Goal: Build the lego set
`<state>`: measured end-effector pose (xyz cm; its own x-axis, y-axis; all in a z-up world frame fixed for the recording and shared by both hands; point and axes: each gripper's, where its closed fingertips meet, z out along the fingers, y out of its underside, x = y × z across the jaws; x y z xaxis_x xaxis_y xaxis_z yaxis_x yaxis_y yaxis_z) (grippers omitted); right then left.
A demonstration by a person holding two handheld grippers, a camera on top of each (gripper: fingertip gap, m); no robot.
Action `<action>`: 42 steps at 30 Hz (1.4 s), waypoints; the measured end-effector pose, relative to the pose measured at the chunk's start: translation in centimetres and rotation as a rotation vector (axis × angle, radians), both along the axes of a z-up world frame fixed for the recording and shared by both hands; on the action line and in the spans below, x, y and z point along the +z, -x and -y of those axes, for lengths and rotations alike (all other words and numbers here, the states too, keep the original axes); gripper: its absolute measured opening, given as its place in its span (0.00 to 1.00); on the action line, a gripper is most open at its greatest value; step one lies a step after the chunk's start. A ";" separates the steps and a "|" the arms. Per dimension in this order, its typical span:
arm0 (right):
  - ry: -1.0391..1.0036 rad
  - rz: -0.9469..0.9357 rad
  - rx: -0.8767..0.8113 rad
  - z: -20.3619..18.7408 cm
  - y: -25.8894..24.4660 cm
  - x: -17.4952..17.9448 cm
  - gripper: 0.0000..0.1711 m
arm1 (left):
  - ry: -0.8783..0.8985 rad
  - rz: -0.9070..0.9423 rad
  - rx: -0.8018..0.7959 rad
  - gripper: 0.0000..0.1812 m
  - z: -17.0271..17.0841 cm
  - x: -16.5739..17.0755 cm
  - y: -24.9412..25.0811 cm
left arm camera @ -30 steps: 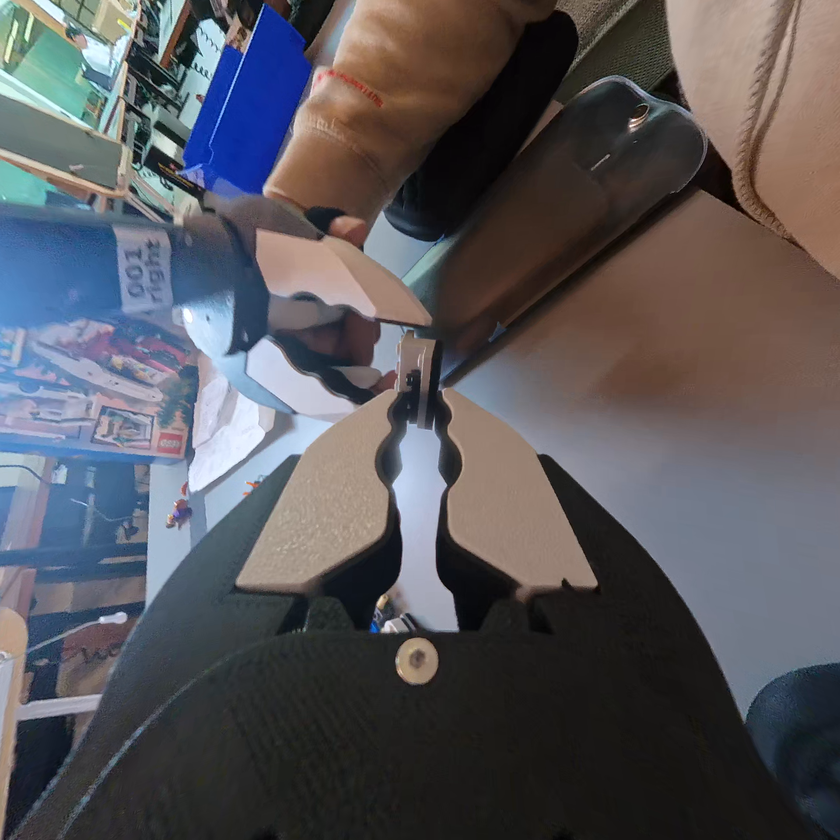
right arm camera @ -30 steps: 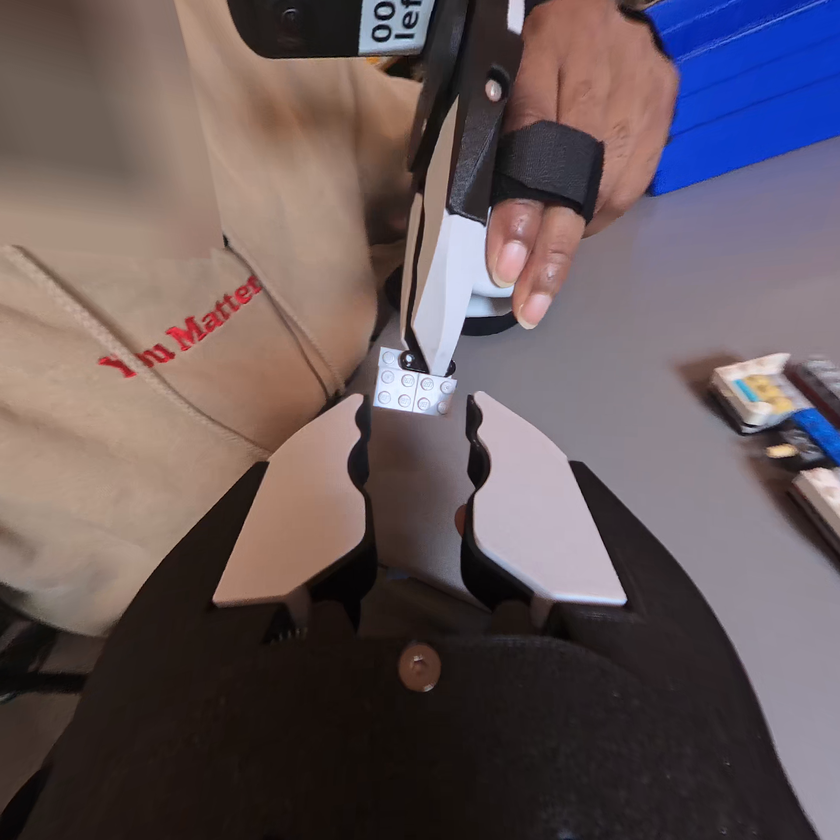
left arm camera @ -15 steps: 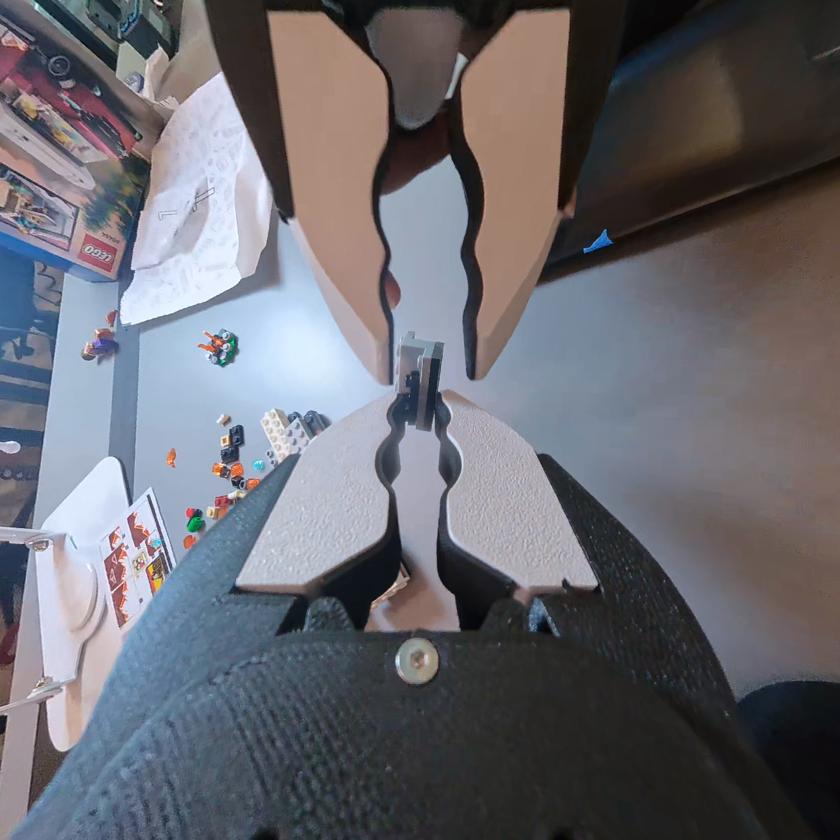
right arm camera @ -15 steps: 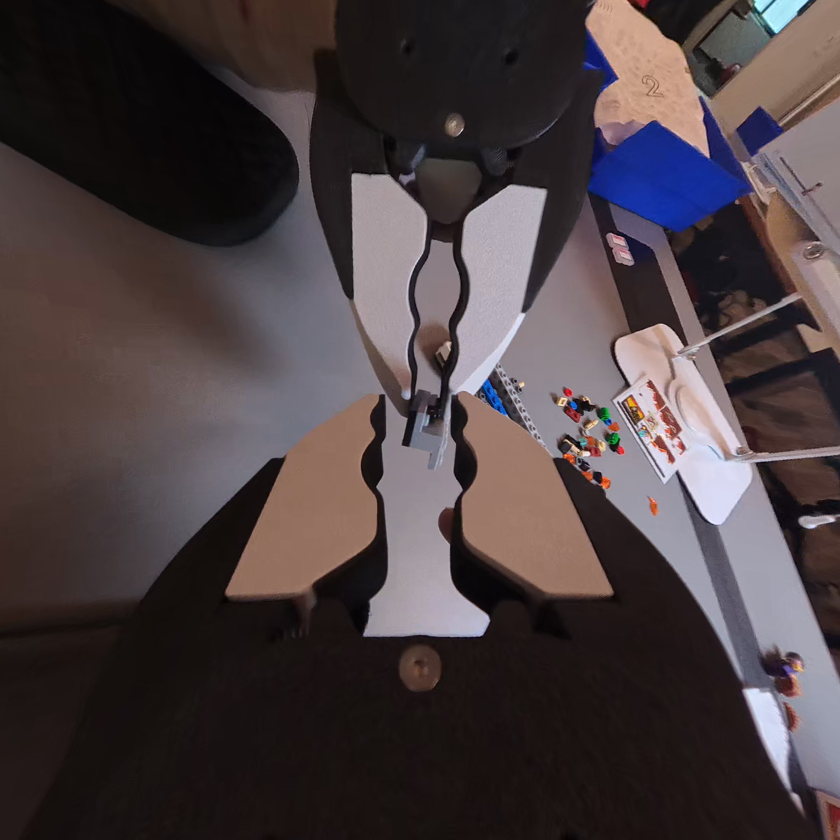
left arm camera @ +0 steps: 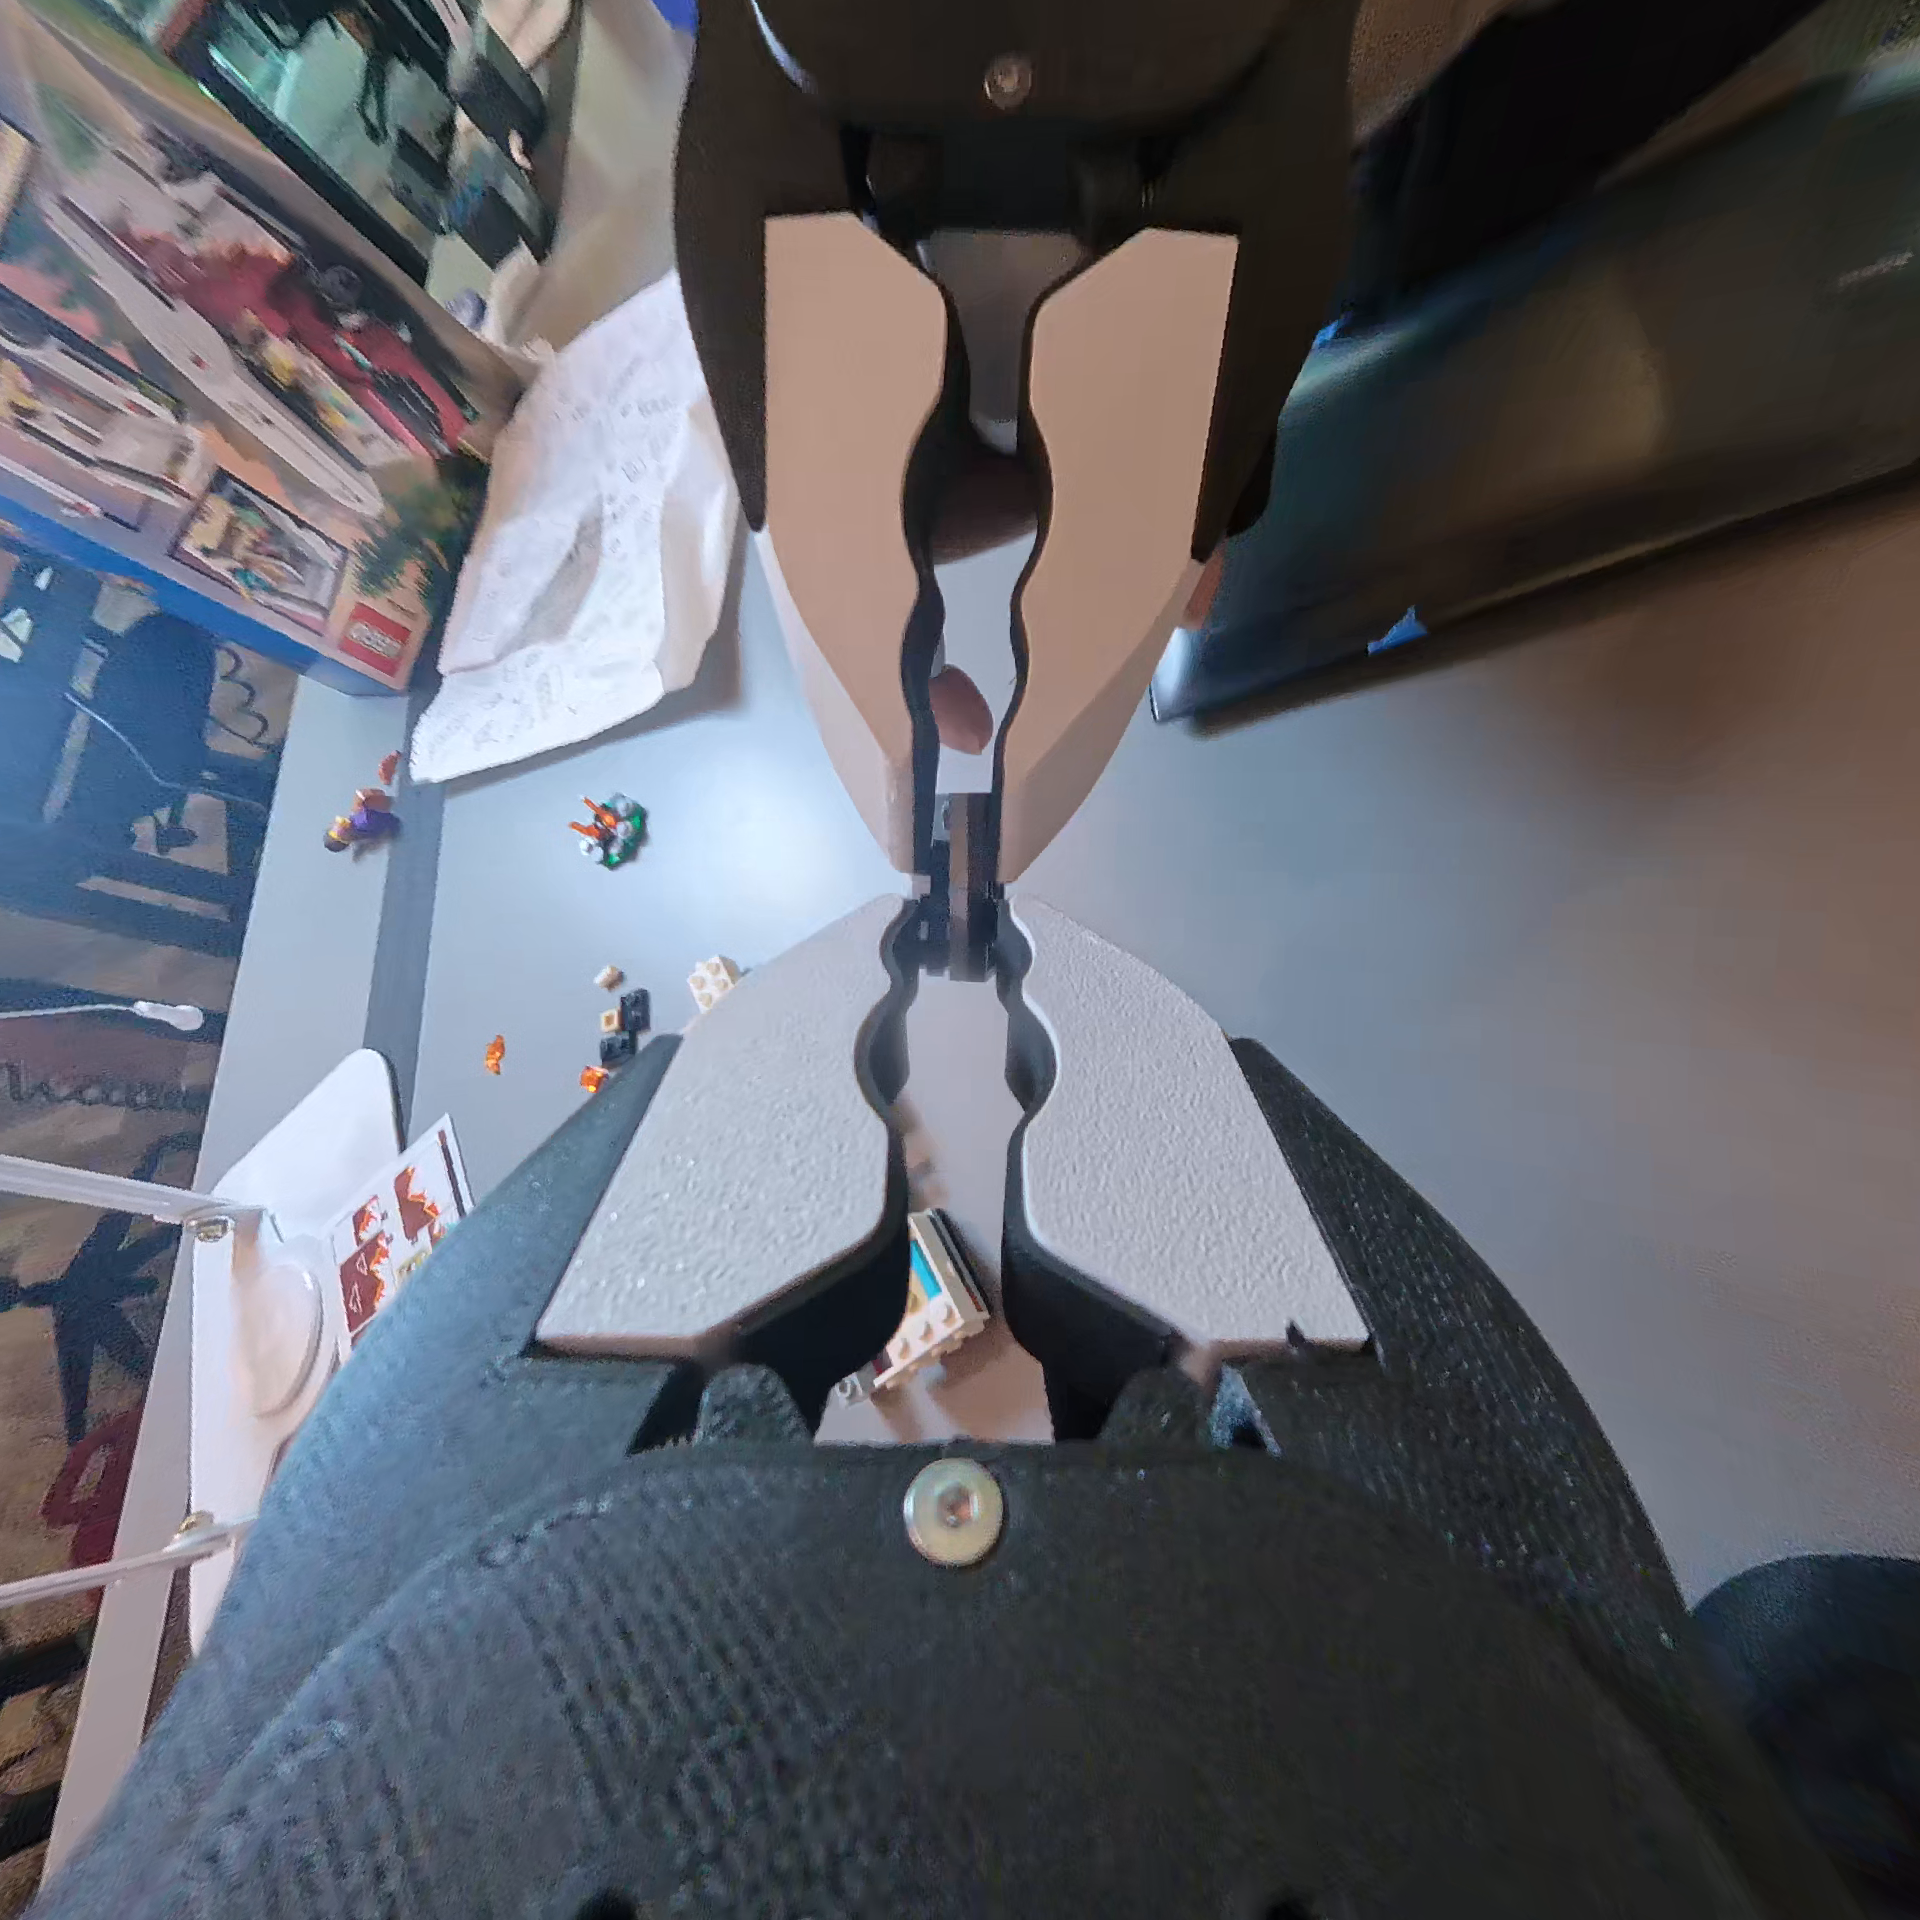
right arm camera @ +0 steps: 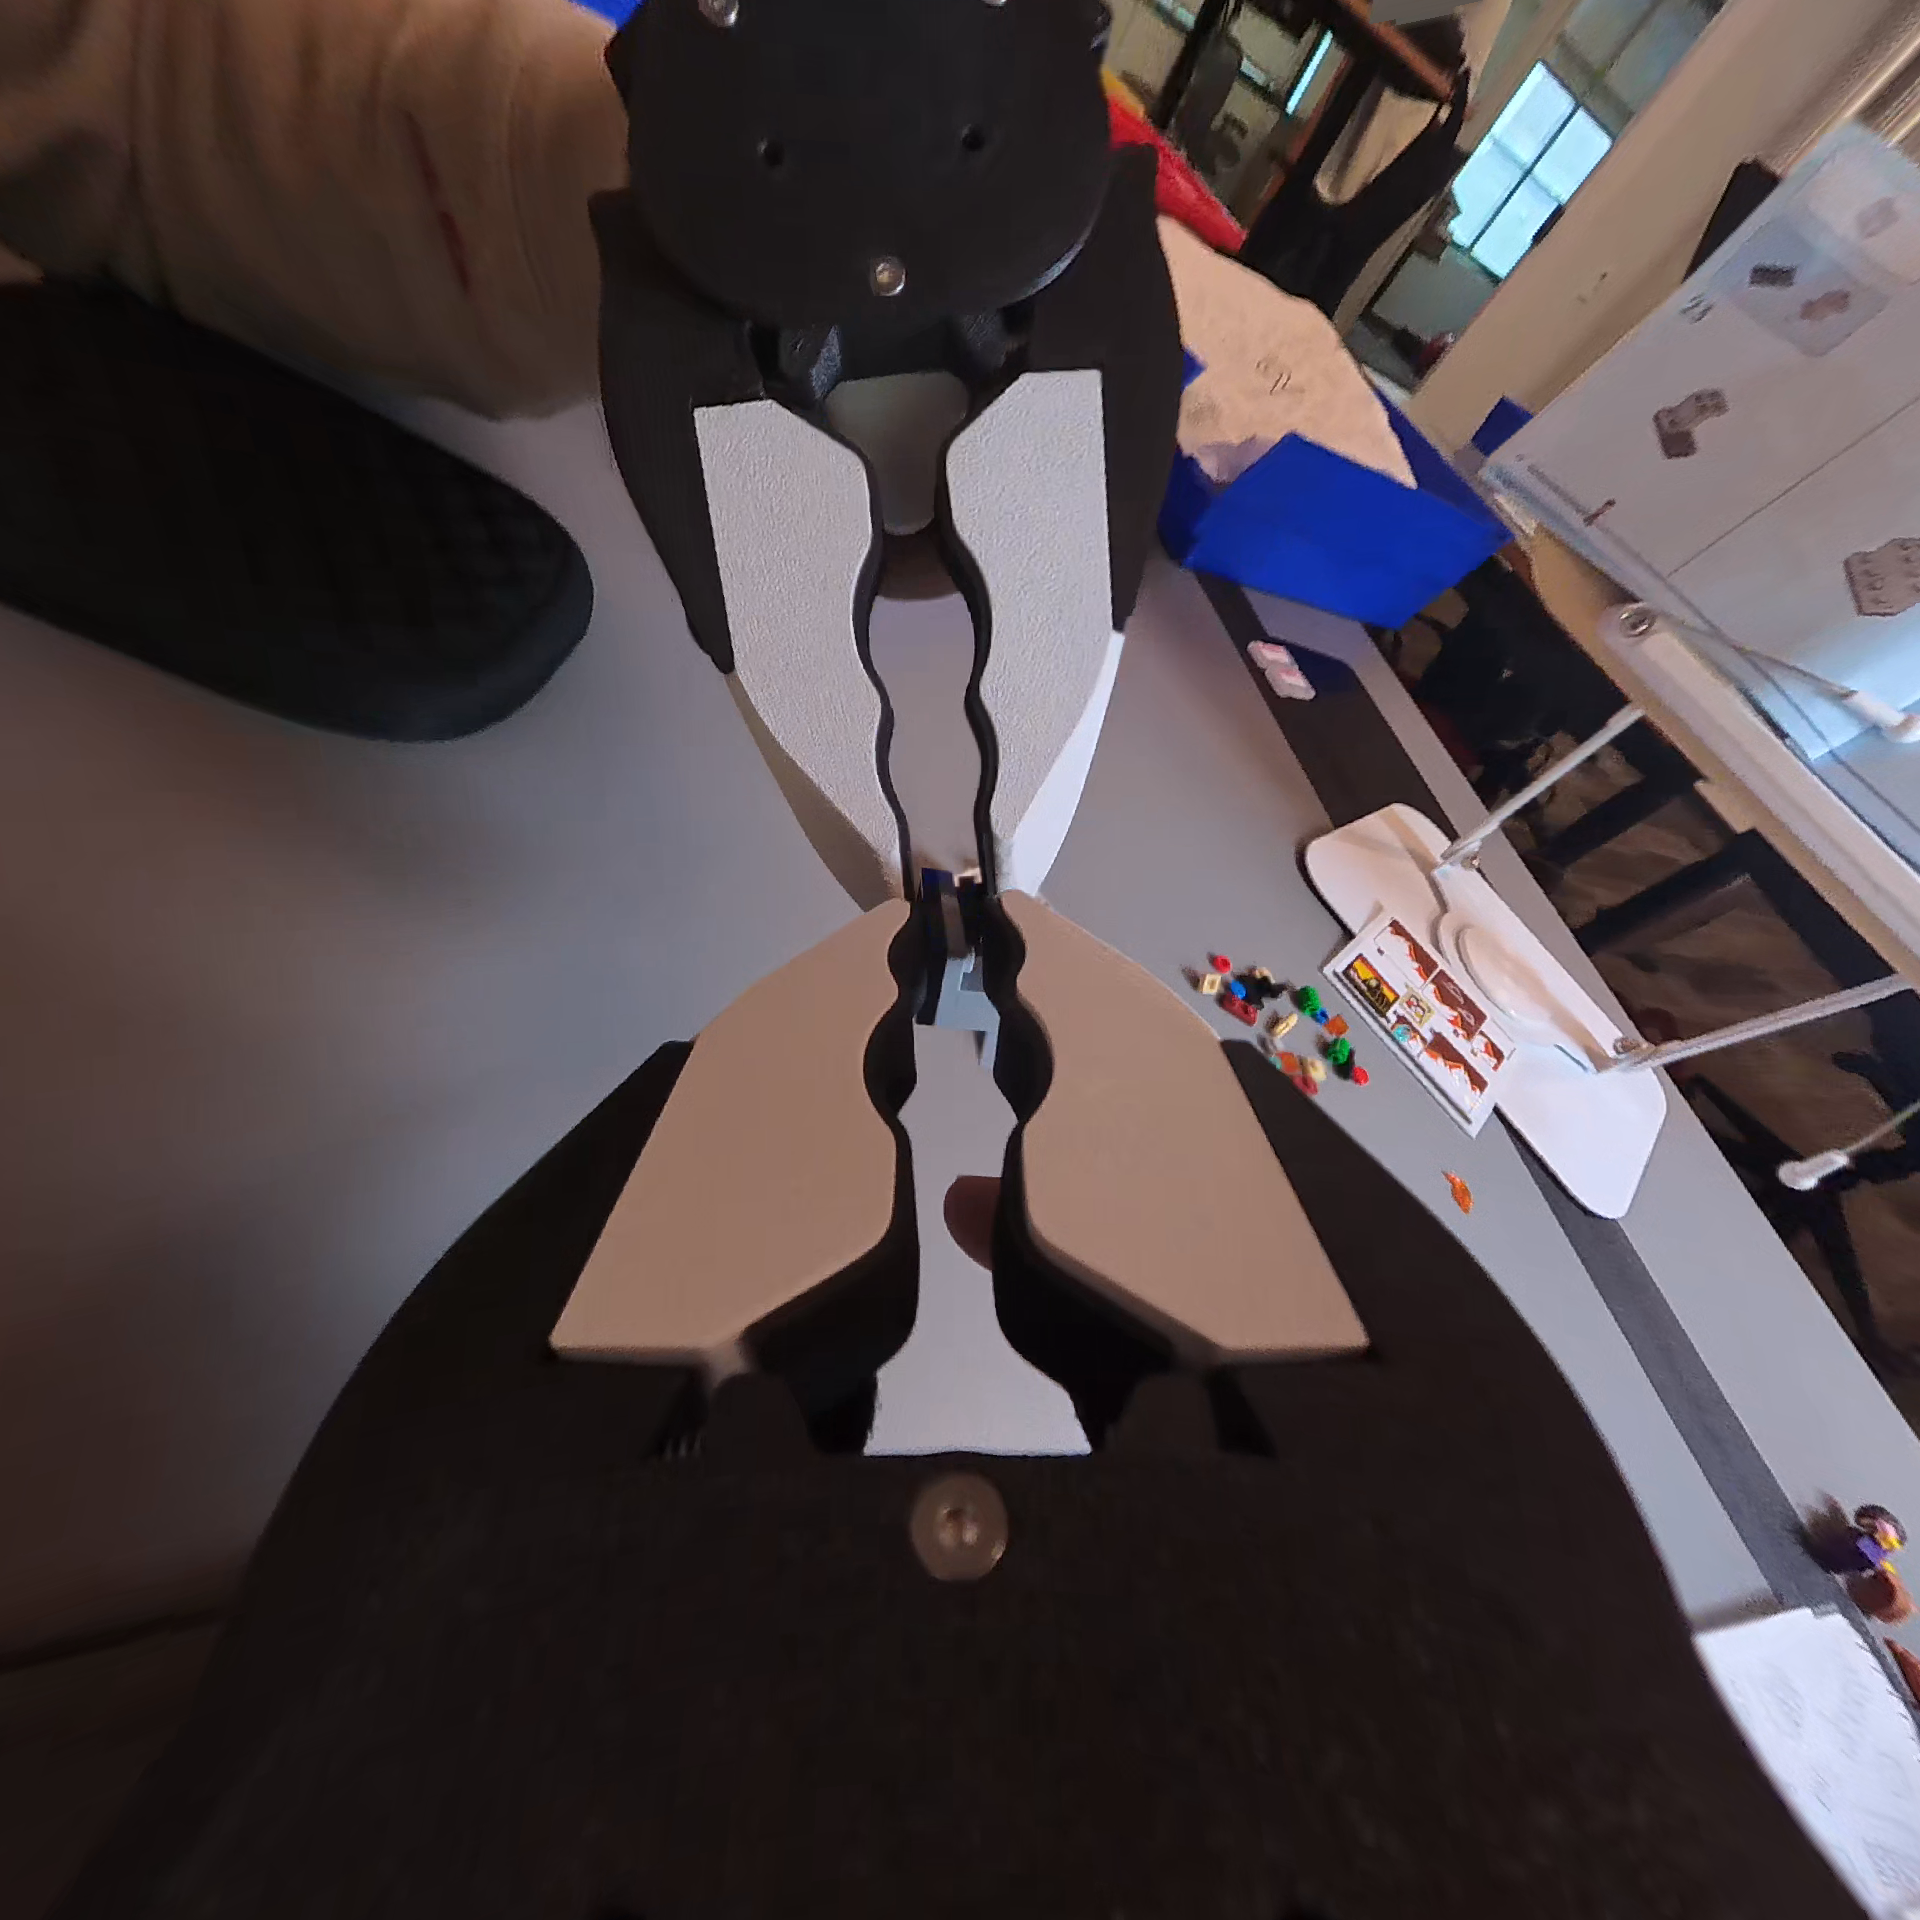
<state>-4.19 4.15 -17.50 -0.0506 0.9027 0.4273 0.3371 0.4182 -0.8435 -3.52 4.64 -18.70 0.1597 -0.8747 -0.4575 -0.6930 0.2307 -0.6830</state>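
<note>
A small grey and black lego assembly (left arm camera: 966, 883) is held in the air between both grippers, which meet tip to tip above the grey table (left arm camera: 1455, 987). My left gripper (left arm camera: 956, 925) is shut on its near end. My right gripper (left arm camera: 956, 847) comes in from the top of the left wrist view and is shut on its far end. In the right wrist view, the right gripper (right arm camera: 956, 920) pinches the grey and blue piece (right arm camera: 961, 997), and the left gripper (right arm camera: 948, 875) faces it from above.
Loose small lego pieces (left arm camera: 618, 1029) lie on the table to the left, with a white assembly (left arm camera: 935, 1320) under my left gripper. A lego box (left arm camera: 208, 416), paper bag (left arm camera: 582, 571), sticker sheet (right arm camera: 1423, 1018), white lamp base (right arm camera: 1538, 1070) and blue bin (right arm camera: 1330, 520) stand around. My left and right fingertips are right by each other.
The right gripper swung round to face the left one tip to tip. Its jaws, open around the assembly half a second ago, have shut on it. The left gripper kept its hold.
</note>
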 end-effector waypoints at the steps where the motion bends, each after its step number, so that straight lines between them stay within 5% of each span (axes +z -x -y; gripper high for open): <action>1: 0.010 -0.034 0.008 0.0 -0.1 0.5 0.06 | -0.008 0.030 -0.007 0.08 0.1 0.6 0.0; 7: 0.068 -0.212 0.091 0.6 -0.8 3.0 0.05 | -0.038 0.178 -0.067 0.08 0.9 3.4 -0.5; 20: 0.011 -0.286 0.112 1.1 -1.2 4.2 0.05 | -0.021 0.252 -0.066 0.08 1.2 4.4 -0.9; 42: -0.103 -0.206 0.102 2.2 -1.2 4.5 0.07 | -0.283 0.111 -0.086 0.07 2.0 5.1 -1.4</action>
